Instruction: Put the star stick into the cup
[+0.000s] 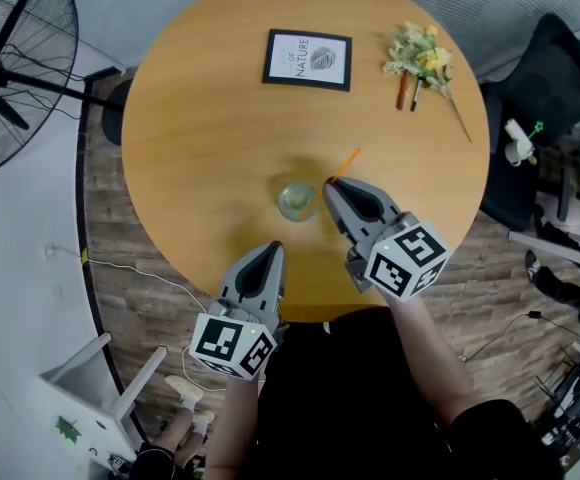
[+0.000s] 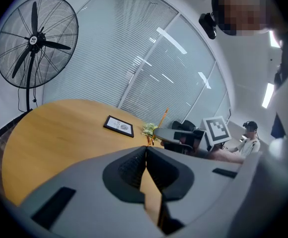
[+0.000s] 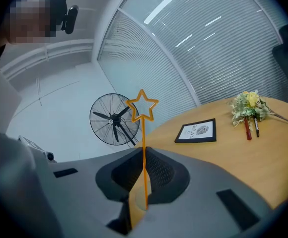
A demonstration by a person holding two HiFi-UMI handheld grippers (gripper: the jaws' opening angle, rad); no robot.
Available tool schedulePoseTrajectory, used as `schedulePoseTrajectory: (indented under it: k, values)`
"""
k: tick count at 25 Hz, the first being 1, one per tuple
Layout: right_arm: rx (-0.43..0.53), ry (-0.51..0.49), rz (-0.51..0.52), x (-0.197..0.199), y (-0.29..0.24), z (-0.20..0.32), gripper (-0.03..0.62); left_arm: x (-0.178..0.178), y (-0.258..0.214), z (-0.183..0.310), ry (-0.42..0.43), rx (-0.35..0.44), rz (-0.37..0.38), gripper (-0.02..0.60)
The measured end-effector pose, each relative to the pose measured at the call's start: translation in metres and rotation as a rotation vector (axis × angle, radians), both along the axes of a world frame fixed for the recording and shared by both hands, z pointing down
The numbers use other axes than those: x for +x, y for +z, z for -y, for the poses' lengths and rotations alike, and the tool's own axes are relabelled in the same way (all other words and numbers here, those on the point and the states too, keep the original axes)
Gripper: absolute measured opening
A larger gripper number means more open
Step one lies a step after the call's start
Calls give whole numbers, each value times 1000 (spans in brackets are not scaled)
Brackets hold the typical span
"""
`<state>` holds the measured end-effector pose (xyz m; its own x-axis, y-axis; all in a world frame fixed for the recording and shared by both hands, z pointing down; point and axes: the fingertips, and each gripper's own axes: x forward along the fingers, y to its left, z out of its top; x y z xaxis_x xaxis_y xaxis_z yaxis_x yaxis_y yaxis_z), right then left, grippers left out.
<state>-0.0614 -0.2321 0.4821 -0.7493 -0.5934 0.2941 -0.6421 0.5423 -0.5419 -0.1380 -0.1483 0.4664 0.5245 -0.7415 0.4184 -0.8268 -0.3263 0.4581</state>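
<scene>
In the head view a small clear glass cup (image 1: pixel 297 200) stands near the middle of the round wooden table (image 1: pixel 200 118). My right gripper (image 1: pixel 330 187) is just right of the cup and shut on the thin orange star stick (image 1: pixel 347 163), which points up and away. In the right gripper view the stick (image 3: pixel 144 148) rises from between the shut jaws, its outlined star (image 3: pixel 142 105) on top. My left gripper (image 1: pixel 275 249) is shut on nothing near the table's front edge, a little short of the cup. The left gripper view shows its shut jaws, the right gripper (image 2: pixel 183 135) and the stick (image 2: pixel 163 117).
A black-framed print (image 1: pixel 307 60) lies at the far side of the table, and a dried flower bunch with pens (image 1: pixel 422 63) at the far right. A standing fan (image 1: pixel 10 68) is on the left, a dark chair (image 1: pixel 545 88) on the right. A person (image 2: pixel 248 139) sits in the background.
</scene>
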Motion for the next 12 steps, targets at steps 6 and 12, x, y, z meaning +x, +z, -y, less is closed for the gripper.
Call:
schedulePoseTrajectory:
  k: [6, 12]
  values:
    - [-22, -13, -5, -4, 9, -5, 26, 4, 2, -2, 6, -6, 9, -2]
    - [-43, -21, -15, -4, 20, -10, 26, 3, 3, -5, 0, -4, 8, -2]
